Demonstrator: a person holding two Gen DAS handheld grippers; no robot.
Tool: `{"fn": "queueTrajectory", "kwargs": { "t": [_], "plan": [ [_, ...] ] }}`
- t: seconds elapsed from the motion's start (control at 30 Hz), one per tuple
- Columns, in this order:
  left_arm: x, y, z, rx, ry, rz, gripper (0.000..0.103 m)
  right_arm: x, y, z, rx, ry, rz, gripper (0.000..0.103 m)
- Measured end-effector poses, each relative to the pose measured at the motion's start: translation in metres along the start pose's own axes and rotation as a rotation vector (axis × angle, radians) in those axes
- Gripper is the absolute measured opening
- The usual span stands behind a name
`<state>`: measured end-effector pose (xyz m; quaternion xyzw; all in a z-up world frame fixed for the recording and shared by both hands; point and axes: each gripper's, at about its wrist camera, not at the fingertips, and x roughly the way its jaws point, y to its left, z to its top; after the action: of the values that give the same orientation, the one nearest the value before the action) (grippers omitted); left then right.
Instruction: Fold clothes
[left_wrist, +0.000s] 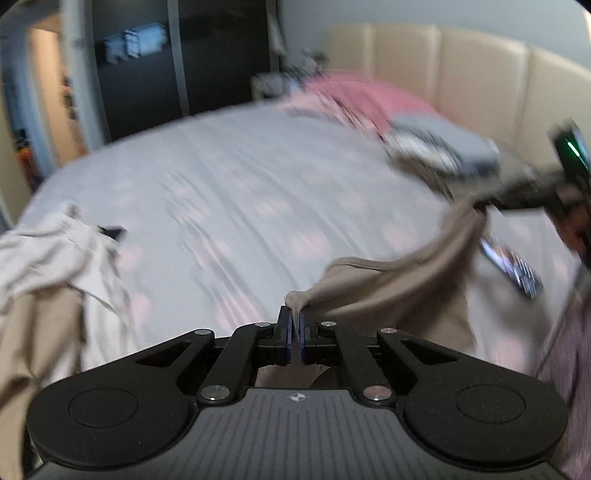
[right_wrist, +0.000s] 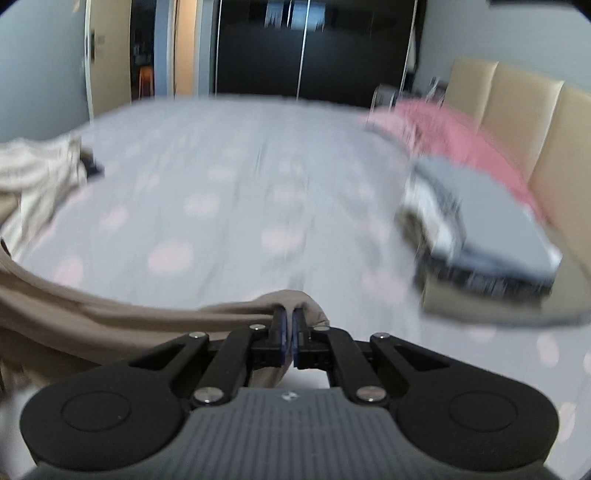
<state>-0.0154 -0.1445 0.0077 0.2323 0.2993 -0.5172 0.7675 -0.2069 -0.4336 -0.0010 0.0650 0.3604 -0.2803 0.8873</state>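
Dark wardrobe (right_wrist: 314, 48) faces a bed (right_wrist: 229, 192) with beige padded headboard (right_wrist: 524, 110).

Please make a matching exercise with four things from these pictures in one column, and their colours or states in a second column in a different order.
Things:
1. taupe garment
2. folded stack
3. striped garment
4. blanket

Descriptions:
A. pink, by the headboard
B. crumpled on the bed's left side
C. pinched by both grippers
D. grey on top, resting on the bed

Pairs: 1-C, 2-D, 3-B, 4-A
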Motion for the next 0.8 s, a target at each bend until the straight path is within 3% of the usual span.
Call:
{"fn": "queueTrajectory", "kwargs": {
  "t": [0.17,0.3,0.47,0.6,0.8],
  "plan": [
    [0.011,-0.031,-0.028,0.036,0.082,-0.089,0.002,0.017,0.008,-0.022,-0.038,0.104,0.023,0.006],
    [0.009,-0.055,-0.035,0.071,0.096,-0.147,0.002,0.001,0.020,-0.029,-0.061,0.073,0.022,0.033],
    [0.008,-0.085,-0.052,0.131,0.133,-0.223,0.002,-0.025,0.051,-0.034,-0.139,0.043,0.024,0.040],
    [0.015,-0.108,-0.068,0.206,0.199,-0.270,0.002,-0.035,0.068,-0.049,-0.056,0.117,0.179,0.039],
    [0.027,-0.129,-0.085,0.265,0.256,-0.271,0.002,-0.037,0.099,-0.073,0.094,0.270,0.387,0.039]
  ]
}}
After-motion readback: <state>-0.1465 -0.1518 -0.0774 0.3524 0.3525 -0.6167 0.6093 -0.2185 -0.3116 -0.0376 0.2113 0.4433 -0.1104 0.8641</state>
